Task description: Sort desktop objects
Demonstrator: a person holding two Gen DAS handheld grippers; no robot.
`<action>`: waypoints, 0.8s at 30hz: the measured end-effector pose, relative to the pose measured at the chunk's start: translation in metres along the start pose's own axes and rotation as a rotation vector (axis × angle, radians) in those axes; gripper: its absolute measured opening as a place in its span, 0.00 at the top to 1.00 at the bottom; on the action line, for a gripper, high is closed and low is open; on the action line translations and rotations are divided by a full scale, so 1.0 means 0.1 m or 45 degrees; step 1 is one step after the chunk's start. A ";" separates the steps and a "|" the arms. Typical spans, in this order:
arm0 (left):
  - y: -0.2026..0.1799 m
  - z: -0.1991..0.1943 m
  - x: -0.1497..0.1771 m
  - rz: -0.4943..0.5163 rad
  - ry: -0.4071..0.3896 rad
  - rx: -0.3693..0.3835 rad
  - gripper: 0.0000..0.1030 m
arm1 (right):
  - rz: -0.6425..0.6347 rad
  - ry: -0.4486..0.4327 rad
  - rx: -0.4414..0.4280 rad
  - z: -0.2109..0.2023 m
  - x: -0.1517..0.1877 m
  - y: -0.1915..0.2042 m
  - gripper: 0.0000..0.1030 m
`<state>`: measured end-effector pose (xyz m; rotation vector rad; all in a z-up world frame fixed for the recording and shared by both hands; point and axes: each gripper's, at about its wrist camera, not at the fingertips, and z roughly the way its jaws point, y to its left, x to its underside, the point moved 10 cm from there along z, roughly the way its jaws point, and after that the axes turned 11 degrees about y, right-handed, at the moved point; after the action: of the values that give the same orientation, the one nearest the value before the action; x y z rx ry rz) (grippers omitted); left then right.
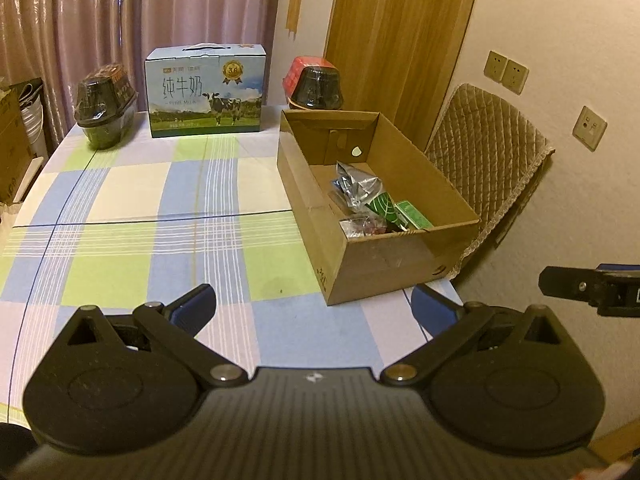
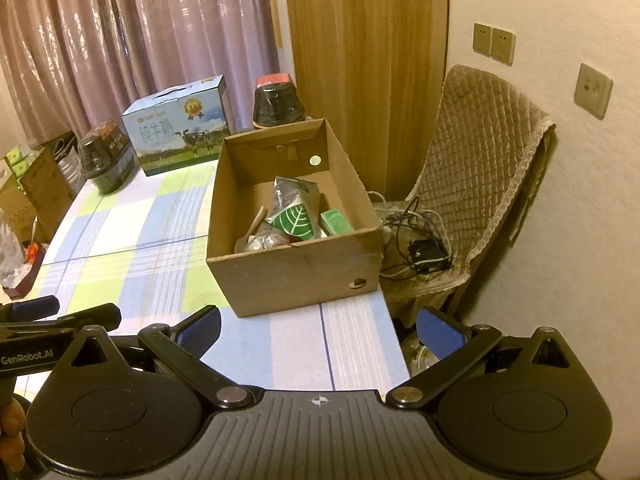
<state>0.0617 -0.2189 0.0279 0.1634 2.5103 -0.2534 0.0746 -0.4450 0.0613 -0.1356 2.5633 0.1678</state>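
So there's one cardboard box [image 2: 280, 268] mid-frame holding a silver pouch [image 2: 294, 194], a leaf-print packet [image 2: 294, 220] and a green carton [image 2: 335, 222], two black tubs [image 1: 105, 106] and one milk case [image 1: 205, 92] behind, left gripper [image 1: 314, 310] and right gripper [image 2: 318, 330] both wide, empty

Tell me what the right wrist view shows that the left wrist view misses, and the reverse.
Only the right wrist view shows the tangle of cables on the chair seat and stacked boxes beyond the table's left edge. Only the left wrist view shows the light strip on the far wall. Both show the cardboard box, milk carton, and both open grippers.
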 end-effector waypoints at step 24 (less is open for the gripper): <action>-0.02 -0.05 -0.04 0.008 -0.015 -0.003 0.01 | -0.006 0.004 0.002 0.02 0.02 0.03 0.02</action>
<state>0.0619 -0.2204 0.0345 0.1686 2.4980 -0.2478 0.0735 -0.4415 0.0588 -0.1411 2.5662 0.1635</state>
